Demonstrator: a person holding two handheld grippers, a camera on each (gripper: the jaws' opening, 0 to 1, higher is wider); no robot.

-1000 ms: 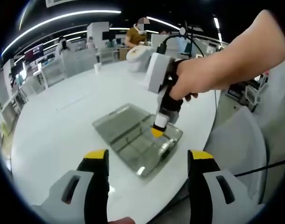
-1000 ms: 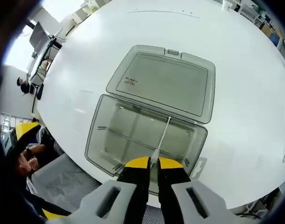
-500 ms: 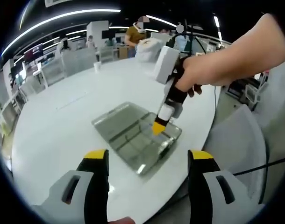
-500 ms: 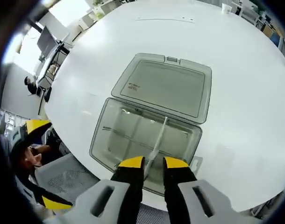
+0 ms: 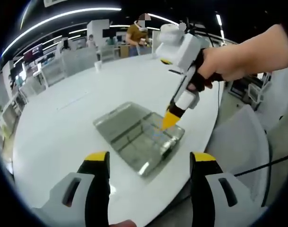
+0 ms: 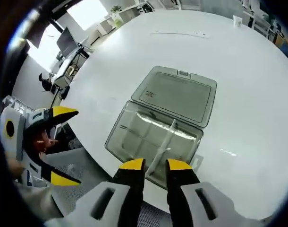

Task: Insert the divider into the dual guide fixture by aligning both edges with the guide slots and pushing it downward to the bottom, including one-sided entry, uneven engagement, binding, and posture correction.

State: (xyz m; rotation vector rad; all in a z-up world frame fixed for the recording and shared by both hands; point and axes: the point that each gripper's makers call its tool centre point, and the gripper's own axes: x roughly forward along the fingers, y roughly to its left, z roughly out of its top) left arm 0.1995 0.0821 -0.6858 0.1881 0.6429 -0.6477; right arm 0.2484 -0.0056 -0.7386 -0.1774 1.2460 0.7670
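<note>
Jaws of the right gripper point(image 6: 151, 164) are parted above the thin white divider point(image 6: 164, 144) in the clear plastic hinged box point(image 6: 156, 137); the left gripper point(image 5: 150, 158) is held wide open.

Box point(image 6: 153, 142) on table point(image 6: 248, 94), just ahead of R claw point(image 6: 155, 164); lid point(image 6: 176, 96) lies flat behind it. Divider point(image 6: 164, 144) in box. L claw point(image 5: 150, 158) near table edge, box ahead.

Both views overlook the fixture point(image 5: 139, 137) point(image 6: 156, 139) from opposite sides.

Clear fixture box point(image 6: 156, 142) lies open (lid flat behind); white divider point(image 6: 164, 144) stands inside.
</note>
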